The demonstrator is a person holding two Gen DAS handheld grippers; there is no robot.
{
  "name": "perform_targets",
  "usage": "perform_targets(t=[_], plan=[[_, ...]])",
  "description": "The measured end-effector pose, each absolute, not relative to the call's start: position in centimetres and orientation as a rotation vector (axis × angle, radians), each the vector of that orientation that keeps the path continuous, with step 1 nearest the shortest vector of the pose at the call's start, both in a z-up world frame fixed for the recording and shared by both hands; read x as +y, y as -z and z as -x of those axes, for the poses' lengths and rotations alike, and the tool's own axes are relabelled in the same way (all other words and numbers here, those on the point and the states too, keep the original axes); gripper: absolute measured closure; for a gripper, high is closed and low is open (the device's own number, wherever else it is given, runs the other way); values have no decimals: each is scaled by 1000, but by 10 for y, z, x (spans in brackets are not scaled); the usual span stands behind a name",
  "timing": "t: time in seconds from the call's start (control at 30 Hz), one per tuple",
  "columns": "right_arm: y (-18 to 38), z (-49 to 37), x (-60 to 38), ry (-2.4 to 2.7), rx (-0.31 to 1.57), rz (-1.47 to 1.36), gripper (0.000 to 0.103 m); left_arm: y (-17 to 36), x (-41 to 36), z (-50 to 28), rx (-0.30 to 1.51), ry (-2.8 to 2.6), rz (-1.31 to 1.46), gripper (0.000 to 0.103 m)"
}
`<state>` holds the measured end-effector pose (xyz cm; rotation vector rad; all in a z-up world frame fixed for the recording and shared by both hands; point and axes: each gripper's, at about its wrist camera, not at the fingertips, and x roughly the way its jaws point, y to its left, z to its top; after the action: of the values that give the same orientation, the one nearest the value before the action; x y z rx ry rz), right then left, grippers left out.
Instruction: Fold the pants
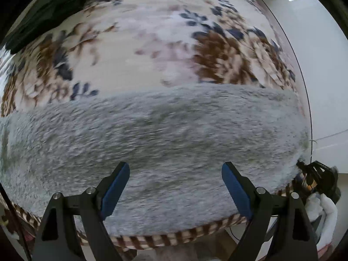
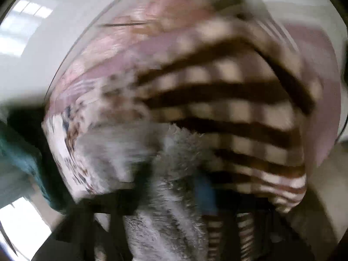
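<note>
The fuzzy grey pants (image 1: 165, 143) lie across the floral bed (image 1: 152, 43). Right gripper (image 2: 174, 187) jaws clamp their edge at six o'clock; left gripper (image 1: 175, 187) jaws gape above them. Carry the fold over evenly.

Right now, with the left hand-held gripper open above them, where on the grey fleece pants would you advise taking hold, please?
I would grip the near edge of the grey fleece pants, coming straight down from above with the left hand-held gripper. They lie flat across the floral blanket, so only an edge offers a pinchable fold. The right hand-held gripper seems to hold one end.
</note>
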<state>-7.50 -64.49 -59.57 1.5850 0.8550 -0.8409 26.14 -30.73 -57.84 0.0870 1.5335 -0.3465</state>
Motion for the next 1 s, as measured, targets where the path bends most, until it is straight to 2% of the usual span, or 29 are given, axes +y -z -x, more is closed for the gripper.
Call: perform_targets(t=[0.13,0.2,0.23,0.3,0.33,0.43,0.6,0.8,0.83,0.9,1.0], plan=[[519,43,-636,579,762,-1252,90,576,-323,-259,1521,348,-132,17],[503,45,-633,581,816,-1105,90,580,-327,-257,1529,342,-143,17],[512,49,-635,617,893,-1077,84,583,-327,-257,1540,339,-144,17],[559,65,-643,731,1163,-1170,76,587,-328,-255,1554,331,-144,17],[584,82,-646,785,1259,-1262,76,588,-328,-254,1560,326,-142,17],[587,108,-649,876,1224,-1339,76,590,-329,-251,1571,327,-141,17],[544,94,-649,769,942,-1373,74,592,-329,-246,1570,337,-165,17],[579,45,-654,757,1106,-1319,74,599,-325,-246,1591,320,-148,17],[585,40,-651,748,1089,-1330,79,599,-323,-246,1594,319,-145,17],[580,29,-648,776,1082,-1264,96,598,-321,-245,1593,322,-146,17],[550,19,-640,786,1021,-1165,97,595,-317,-245,1587,319,-147,17]])
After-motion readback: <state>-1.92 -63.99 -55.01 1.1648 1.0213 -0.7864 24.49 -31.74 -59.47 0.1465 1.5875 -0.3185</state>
